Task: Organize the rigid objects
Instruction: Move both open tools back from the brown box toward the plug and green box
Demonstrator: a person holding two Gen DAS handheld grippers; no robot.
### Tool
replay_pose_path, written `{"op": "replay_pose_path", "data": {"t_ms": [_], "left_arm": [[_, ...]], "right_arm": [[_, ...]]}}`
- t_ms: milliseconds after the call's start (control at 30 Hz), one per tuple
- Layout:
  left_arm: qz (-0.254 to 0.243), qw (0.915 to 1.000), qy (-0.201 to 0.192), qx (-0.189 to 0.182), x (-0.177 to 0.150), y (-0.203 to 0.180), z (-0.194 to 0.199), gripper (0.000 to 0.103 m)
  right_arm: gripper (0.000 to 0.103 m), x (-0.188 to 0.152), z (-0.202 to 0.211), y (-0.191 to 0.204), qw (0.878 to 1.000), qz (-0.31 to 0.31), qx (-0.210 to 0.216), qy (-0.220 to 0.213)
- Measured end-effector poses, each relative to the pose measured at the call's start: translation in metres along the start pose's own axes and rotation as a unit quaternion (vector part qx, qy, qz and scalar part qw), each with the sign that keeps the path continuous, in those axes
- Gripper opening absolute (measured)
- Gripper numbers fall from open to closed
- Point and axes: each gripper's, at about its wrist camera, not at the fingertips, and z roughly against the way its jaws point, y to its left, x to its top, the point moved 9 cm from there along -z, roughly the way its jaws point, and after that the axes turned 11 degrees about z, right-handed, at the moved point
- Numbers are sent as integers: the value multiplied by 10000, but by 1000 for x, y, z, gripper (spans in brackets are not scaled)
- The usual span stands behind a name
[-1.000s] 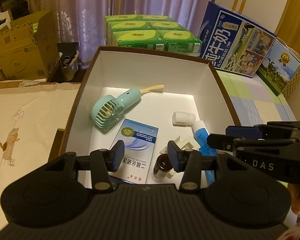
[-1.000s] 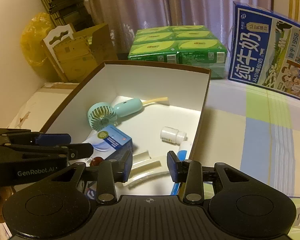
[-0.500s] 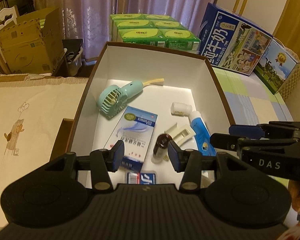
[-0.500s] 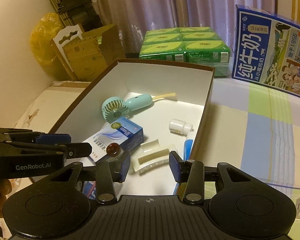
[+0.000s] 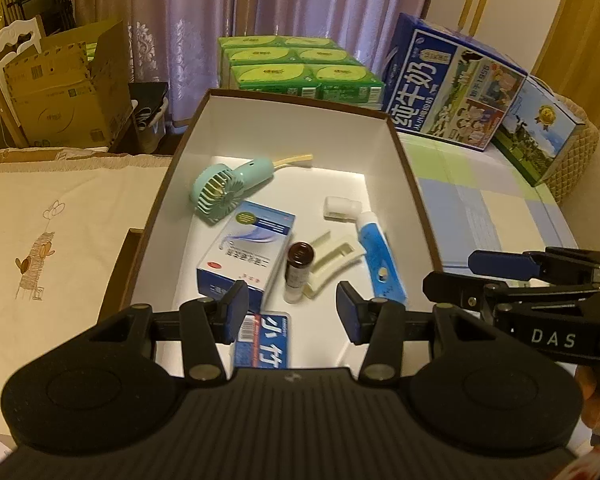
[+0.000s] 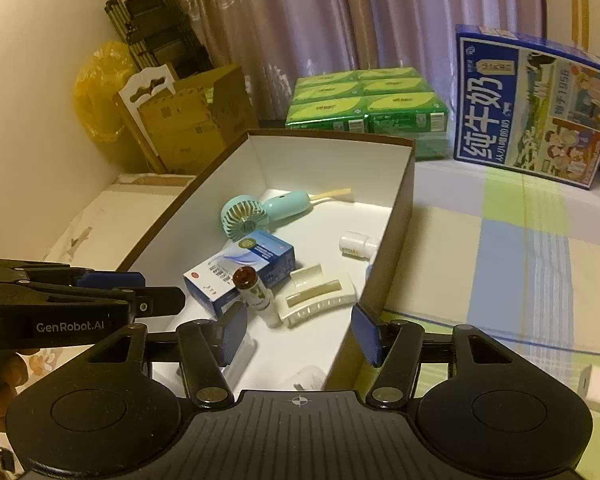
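Both grippers are angled down over the white-lined brown cardboard box [image 5: 408,168]. The left gripper [image 5: 288,304] is held spread and empty; the right gripper [image 6: 300,332], narrower before, is being opened on nothing, and more of the box floor is now seen.

Left claw [image 5: 288,312] parted, empty; right claw [image 6: 296,334] opening, empty; both angled downward.

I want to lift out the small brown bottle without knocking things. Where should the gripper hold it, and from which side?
Probably from above, across the brown bottle at mid-body: it lies flat, cap pointing away, between the blue medicine box and the cream clip, leaving little side room.
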Motion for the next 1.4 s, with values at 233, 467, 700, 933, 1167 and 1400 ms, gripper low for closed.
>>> {"op": "replay_pose_path", "data": {"t_ms": [233, 467, 700, 933, 1167, 1400], "left_arm": [[-46, 9999, -47, -112, -17, -24, 18, 44], [-61, 9998, -12, -195, -42, -54, 27, 44], [-165, 9995, 132, -255, -67, -90, 27, 44], [-211, 9989, 232, -353, -89, -126, 27, 44], [-408, 9972, 399, -476, -111, -165, 23, 44], [-681, 9943, 522, -630, -126, -206, 8, 44]], "right_arm": [[56, -16, 29, -9, 10000, -37, 45, -48], [57, -36, 54, -27, 9999, -102, 110, -16], [57, -59, 80, -49, 9997, -157, 171, 38], [57, -83, 103, -73, 9993, -282, 201, 146], [57, -106, 127, -105, 9986, -511, 77, 148], [57, -137, 150, -158, 9941, -993, -345, 252]]}}
